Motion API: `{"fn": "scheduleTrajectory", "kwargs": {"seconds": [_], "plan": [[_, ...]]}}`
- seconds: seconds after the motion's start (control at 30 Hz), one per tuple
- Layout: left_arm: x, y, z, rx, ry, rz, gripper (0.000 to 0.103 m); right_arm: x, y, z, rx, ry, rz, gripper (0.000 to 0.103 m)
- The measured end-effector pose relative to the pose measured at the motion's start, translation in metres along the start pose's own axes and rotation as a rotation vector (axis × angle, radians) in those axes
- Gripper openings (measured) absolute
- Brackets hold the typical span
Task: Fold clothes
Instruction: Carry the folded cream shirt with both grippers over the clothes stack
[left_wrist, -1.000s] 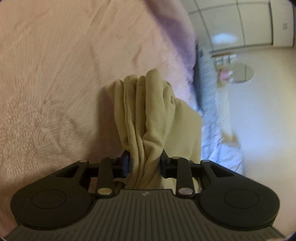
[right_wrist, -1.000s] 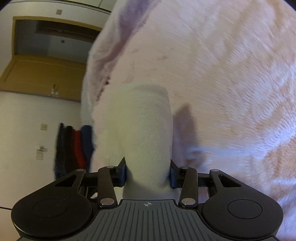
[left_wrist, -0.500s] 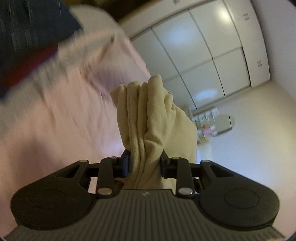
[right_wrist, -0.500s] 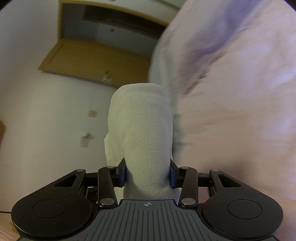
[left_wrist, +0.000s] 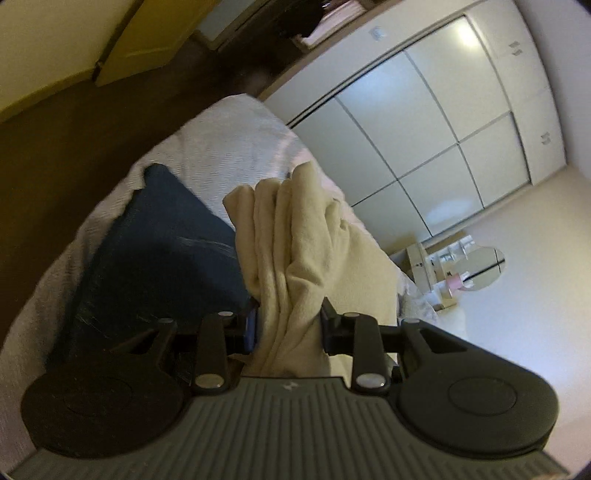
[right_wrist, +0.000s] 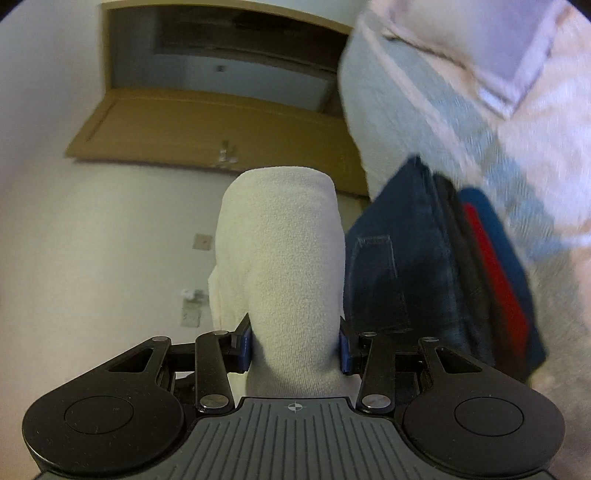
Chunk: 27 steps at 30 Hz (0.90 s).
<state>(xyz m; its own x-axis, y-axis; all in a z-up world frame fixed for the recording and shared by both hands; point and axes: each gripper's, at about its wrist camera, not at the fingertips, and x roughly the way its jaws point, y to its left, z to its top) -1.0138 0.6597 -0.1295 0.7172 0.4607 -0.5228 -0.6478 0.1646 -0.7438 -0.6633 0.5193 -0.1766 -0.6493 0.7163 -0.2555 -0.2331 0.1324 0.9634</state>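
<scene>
Pale bedding (left_wrist: 236, 147) is filling the background, with white sliding wardrobe doors (left_wrist: 436, 140) showing beyond it in the left wrist view and a wooden door (right_wrist: 221, 125) in the right wrist view. Folded dark garments are lying stacked (right_wrist: 443, 266) on the bedding, a navy one (left_wrist: 159, 251) uppermost. Both claws are gripping the cream garment (left_wrist: 295, 251): the left gripper (left_wrist: 288, 325) is pinching its bunched folds, and the right gripper (right_wrist: 295, 343) is clamping a rounded fold (right_wrist: 280, 258).

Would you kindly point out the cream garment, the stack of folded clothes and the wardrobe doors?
cream garment (left_wrist: 295, 236), left wrist view, bunched folds.
stack of folded clothes (right_wrist: 424, 266), right wrist view, top denim piece.
wardrobe doors (left_wrist: 424, 122), left wrist view, middle panel.
</scene>
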Motion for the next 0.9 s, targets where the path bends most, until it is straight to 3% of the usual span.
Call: {"fn": "scheduleTrajectory", "kwargs": {"seconds": [0.17, 0.37, 0.57, 0.7, 0.83, 0.9], "plan": [[0.015, 0.051, 0.02, -0.075, 0.031, -0.04, 0.027, 0.038, -0.001, 0.006, -0.036, -0.008, -0.089, 0.042], [0.049, 0.066, 0.029, -0.062, 0.065, -0.072, 0.027, 0.065, -0.011, 0.019, -0.056, -0.058, -0.127, 0.042], [0.076, 0.102, 0.024, -0.101, 0.121, -0.014, 0.033, 0.09, -0.045, 0.032, -0.031, -0.031, -0.192, 0.052], [0.053, 0.096, 0.027, -0.065, 0.06, 0.002, 0.033, 0.084, -0.033, 0.035, -0.111, -0.04, -0.215, 0.059], [0.018, 0.081, 0.034, 0.011, -0.04, 0.088, 0.032, 0.061, 0.0, 0.037, -0.305, -0.143, -0.316, 0.06], [0.002, 0.062, 0.032, 0.111, -0.083, 0.111, 0.015, 0.05, 0.019, 0.032, -0.444, -0.189, -0.379, 0.059]]}}
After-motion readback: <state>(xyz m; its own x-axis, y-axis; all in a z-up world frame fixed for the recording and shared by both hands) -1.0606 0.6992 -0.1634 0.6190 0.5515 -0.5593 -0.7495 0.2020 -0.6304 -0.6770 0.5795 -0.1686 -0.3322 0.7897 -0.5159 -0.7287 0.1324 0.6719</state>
